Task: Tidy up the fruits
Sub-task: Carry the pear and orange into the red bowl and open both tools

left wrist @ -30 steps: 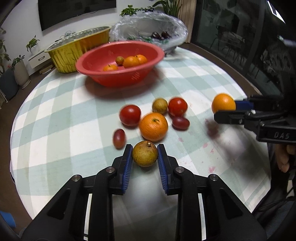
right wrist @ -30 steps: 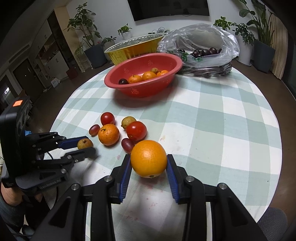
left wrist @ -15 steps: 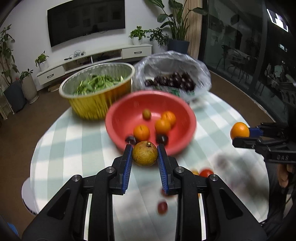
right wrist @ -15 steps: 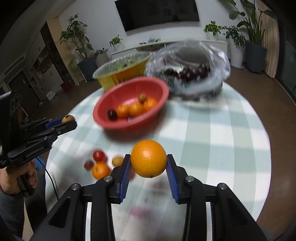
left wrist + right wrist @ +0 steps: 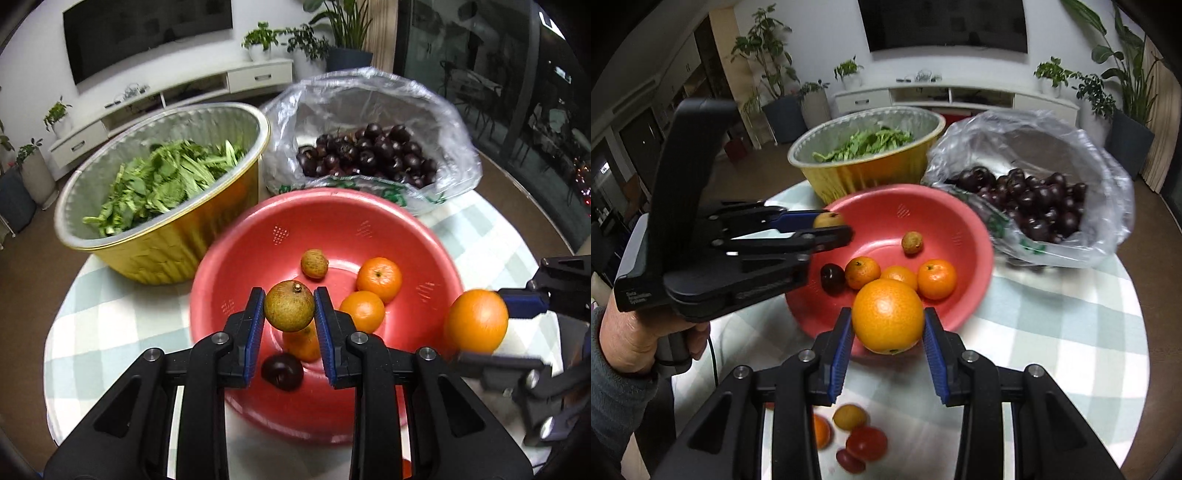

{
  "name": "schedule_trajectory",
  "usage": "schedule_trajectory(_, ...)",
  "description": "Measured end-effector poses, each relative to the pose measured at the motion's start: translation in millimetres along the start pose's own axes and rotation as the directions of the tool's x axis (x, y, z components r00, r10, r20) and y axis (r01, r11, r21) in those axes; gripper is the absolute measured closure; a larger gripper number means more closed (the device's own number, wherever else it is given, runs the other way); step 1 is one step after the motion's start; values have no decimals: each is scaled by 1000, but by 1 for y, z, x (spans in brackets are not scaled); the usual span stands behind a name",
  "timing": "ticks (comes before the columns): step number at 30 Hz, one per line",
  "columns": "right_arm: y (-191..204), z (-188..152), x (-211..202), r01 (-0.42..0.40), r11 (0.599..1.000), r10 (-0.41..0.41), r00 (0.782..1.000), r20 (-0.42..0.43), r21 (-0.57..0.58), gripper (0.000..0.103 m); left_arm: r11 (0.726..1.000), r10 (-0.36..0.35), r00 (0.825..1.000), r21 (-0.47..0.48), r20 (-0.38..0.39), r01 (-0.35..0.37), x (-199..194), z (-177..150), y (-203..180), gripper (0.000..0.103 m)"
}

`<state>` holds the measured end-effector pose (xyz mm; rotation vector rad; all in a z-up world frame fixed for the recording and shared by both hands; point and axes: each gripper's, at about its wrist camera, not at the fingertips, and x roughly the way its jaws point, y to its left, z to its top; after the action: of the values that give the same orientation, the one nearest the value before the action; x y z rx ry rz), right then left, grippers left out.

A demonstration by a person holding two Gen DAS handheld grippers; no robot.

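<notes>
Only the right wrist view shows the loose fruit left on the checked tablecloth (image 5: pixel 1052 332) at 6 o'clock: a brown-green fruit (image 5: pixel 849 416), a red tomato (image 5: pixel 866 443), a small dark red one (image 5: pixel 849 461) and part of an orange one (image 5: pixel 822 430), four in all. It also shows the person's hand (image 5: pixel 635 332) gripping the left tool's handle at 9 o'clock.

The left wrist view looks straight down into the red bowl (image 5: pixel 258 251). The bowl holds three tangerines (image 5: pixel 379 279), one small brownish fruit (image 5: pixel 314 263) and one dark plum (image 5: pixel 282 371). Behind it stand one gold foil bowl (image 5: pixel 166 251) of greens at 11 o'clock and one plastic bag (image 5: pixel 454 147) of dark cherries at 1 o'clock.

The left gripper (image 5: pixel 289 314) is clamped on a brown-green round fruit (image 5: pixel 289 310), above the bowl's near side. The right gripper (image 5: pixel 887 326) grasps a large orange (image 5: pixel 887 315), at the bowl's near rim. Both tools tilt steeply downward.
</notes>
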<state>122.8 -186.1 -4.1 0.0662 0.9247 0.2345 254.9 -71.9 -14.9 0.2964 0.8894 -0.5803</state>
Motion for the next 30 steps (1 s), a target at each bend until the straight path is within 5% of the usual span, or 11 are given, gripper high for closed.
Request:
schedule_trajectory(13, -2, 10, 52, 39, 999, -41, 995, -93, -22, 63, 1000, -13, 999, 23, -50, 14, 53, 5, 0, 78)
schedule_trajectory(30, 5, 11, 61, 67, 996, -73, 993, -93, -65, 61, 999, -5, 999, 45, -47, 7, 54, 1, -7, 72)
